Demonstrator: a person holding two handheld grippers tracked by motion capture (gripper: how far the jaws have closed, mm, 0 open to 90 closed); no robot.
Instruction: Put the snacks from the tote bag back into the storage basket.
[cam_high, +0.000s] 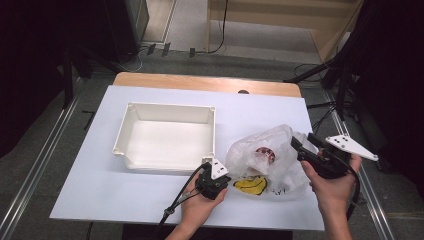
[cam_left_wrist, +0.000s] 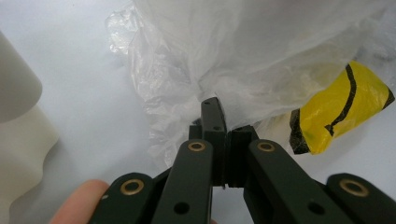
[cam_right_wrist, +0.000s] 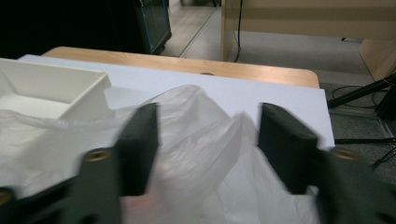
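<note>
Plastic bag (cam_high: 267, 160), clear and crumpled, lay on the white worktop (cam_high: 100, 190) just right of the white tray (cam_high: 167, 137), between the two hands. In the high view the left hand-held gripper (cam_high: 220, 176) sat at the bag's lower left edge, nearer the yellow print (cam_high: 251, 185), while the right hand-held gripper (cam_high: 304, 145) met the bag's upper right side. A round reddish thing (cam_high: 263, 153) showed through the film, too veiled to identify.

In the left gripper view the jaws stood closed, pinching a gathered fold of the bag (cam_left_wrist: 196, 79); the film bunched ahead of the tips and the yellow print (cam_left_wrist: 341, 112) lay off to the right.

In the right gripper view the blurred jaws stood apart with a raised fold of the bag (cam_right_wrist: 196, 130) between them; I could not tell whether the pads (cam_right_wrist: 140, 144) pressed it. The bag's contents were hidden there.
</note>
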